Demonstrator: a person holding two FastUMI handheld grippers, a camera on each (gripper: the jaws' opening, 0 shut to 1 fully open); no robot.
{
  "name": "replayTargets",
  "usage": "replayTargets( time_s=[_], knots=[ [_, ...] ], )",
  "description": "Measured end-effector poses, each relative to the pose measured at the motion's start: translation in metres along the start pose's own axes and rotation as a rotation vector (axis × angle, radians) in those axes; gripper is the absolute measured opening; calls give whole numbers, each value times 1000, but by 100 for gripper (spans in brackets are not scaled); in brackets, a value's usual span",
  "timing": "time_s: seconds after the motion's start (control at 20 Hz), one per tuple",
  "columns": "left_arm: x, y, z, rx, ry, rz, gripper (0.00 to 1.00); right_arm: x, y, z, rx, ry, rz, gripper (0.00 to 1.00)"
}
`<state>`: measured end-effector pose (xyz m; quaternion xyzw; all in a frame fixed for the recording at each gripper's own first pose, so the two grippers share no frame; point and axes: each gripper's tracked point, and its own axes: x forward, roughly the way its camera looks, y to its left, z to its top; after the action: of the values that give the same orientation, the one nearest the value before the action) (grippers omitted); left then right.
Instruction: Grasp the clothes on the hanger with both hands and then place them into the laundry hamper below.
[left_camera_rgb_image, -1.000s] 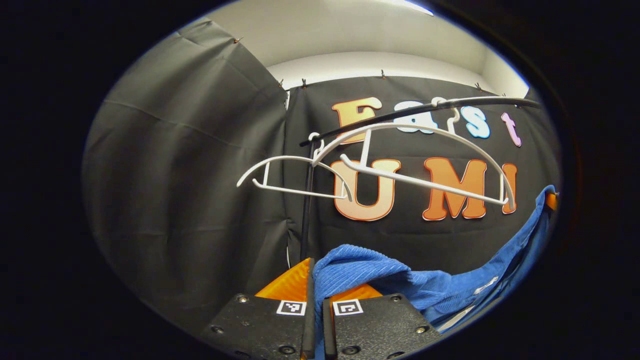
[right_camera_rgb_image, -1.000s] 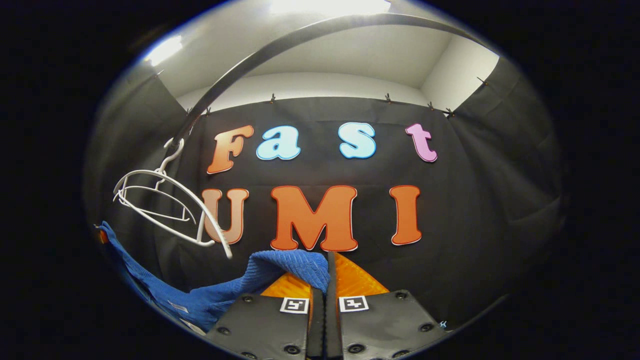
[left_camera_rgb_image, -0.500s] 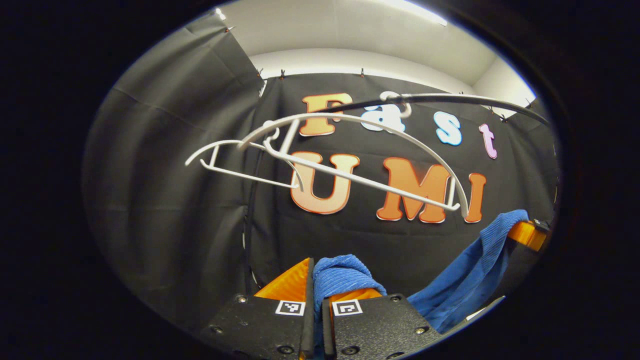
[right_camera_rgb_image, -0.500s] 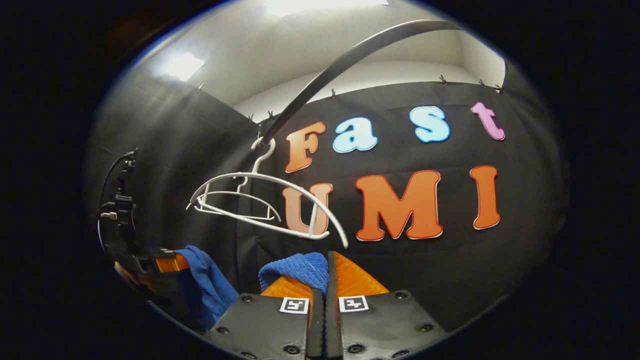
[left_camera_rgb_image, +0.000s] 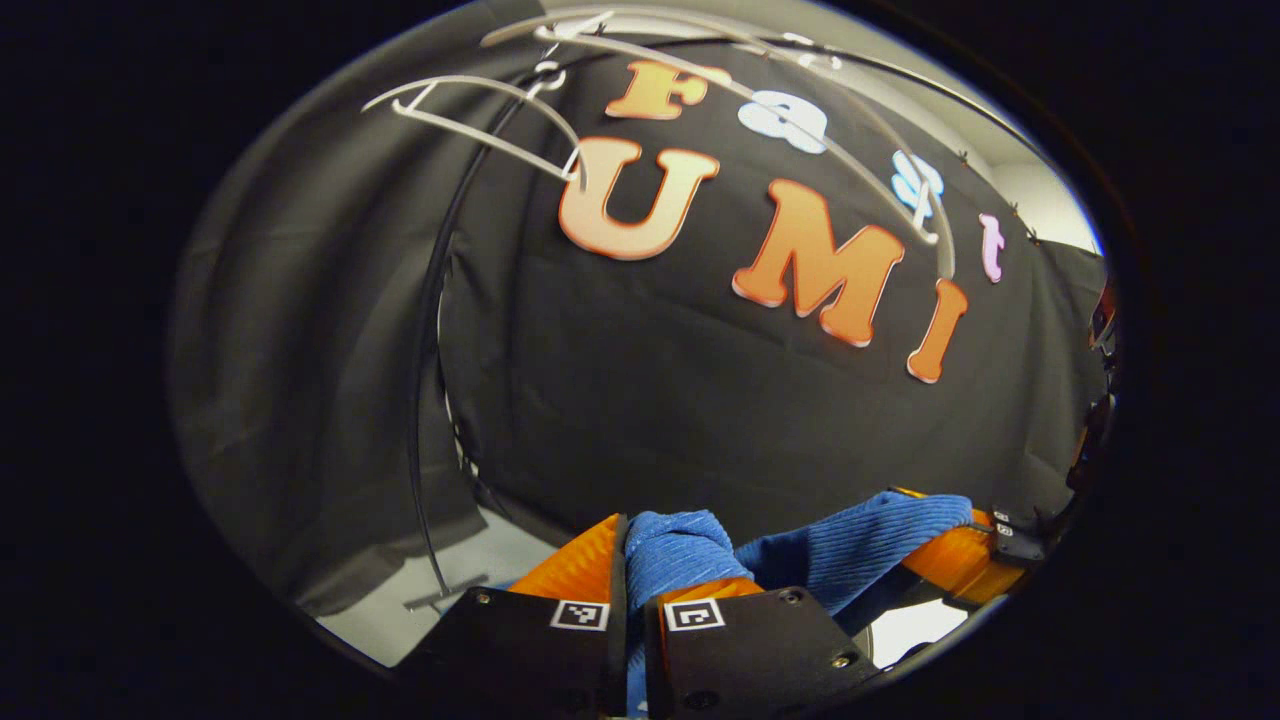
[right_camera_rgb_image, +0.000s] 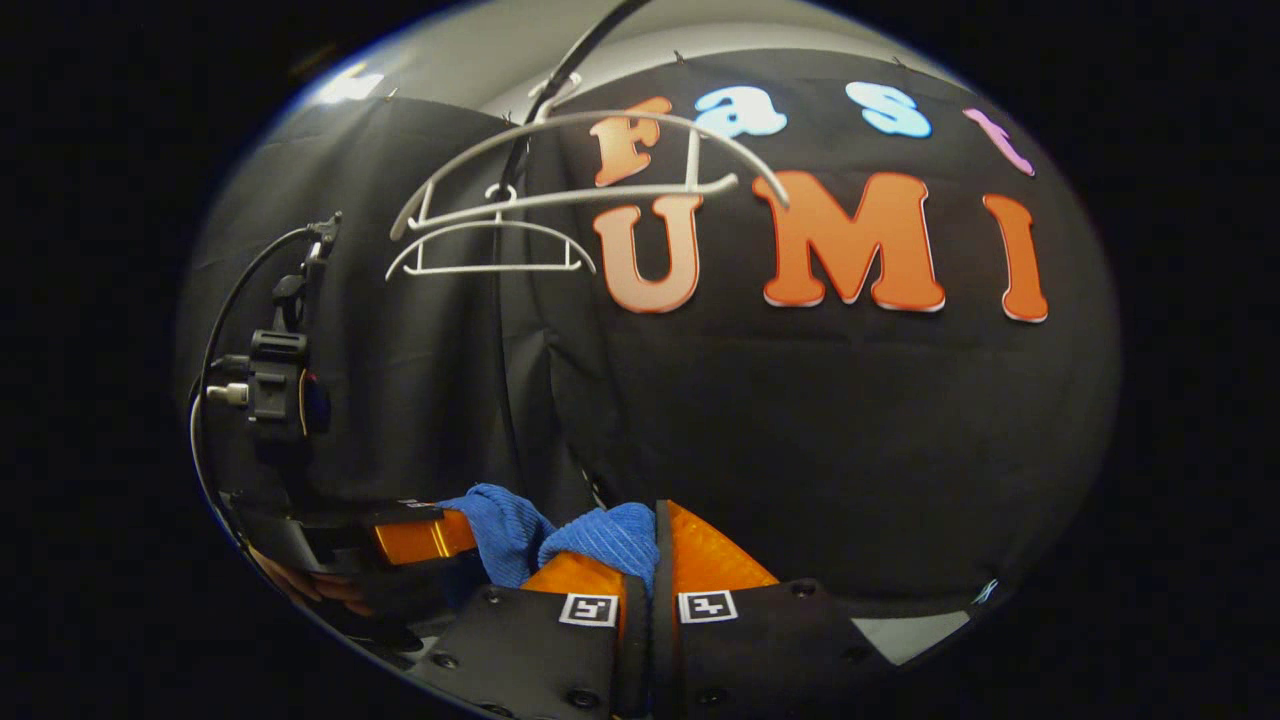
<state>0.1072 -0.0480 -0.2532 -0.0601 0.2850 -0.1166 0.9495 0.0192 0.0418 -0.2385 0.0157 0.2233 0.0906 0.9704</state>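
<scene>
Blue garment off the hangers, pinched at both ends, hamper not in sight.

On the left, the left gripper (left_camera_rgb_image: 627, 560) has its two orange fingers clenched on a bunched fold of the blue garment (left_camera_rgb_image: 850, 540) — the cloth bulges up between them. The fabric runs rightward in a short slack span to the right gripper (right_camera_rgb_image: 650, 550), whose fingers are likewise closed on the other end; one piece of clothing, two grips, one at each end, which I judge keeps it spread and clear of snagging on the way down. Up above hang two white hangers (right_camera_rgb_image: 500, 215), both bare, on the dark rail (right_camera_rgb_image: 585, 50) — one behind the other. The garment sits well below them, so the lift-off looks done and the lowering is what remains.
</scene>
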Motion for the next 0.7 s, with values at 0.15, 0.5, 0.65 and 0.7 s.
replayTargets(
  time_s=[0.15,0.5,0.65,0.7],
  knots=[
    [12,5,-63,-43,167,5,8,24,-2,-59,71,157,-6,9],
    [14,13,-163,-159,426,3,12,89,31,-159,185,479,-26,9],
    [-5,33,-190,-169,494,34,21,89,33,-181,193,561,-33,9],
    [-7,32,-197,-172,514,35,34,91,33,-186,193,578,-32,11]
  ],
)
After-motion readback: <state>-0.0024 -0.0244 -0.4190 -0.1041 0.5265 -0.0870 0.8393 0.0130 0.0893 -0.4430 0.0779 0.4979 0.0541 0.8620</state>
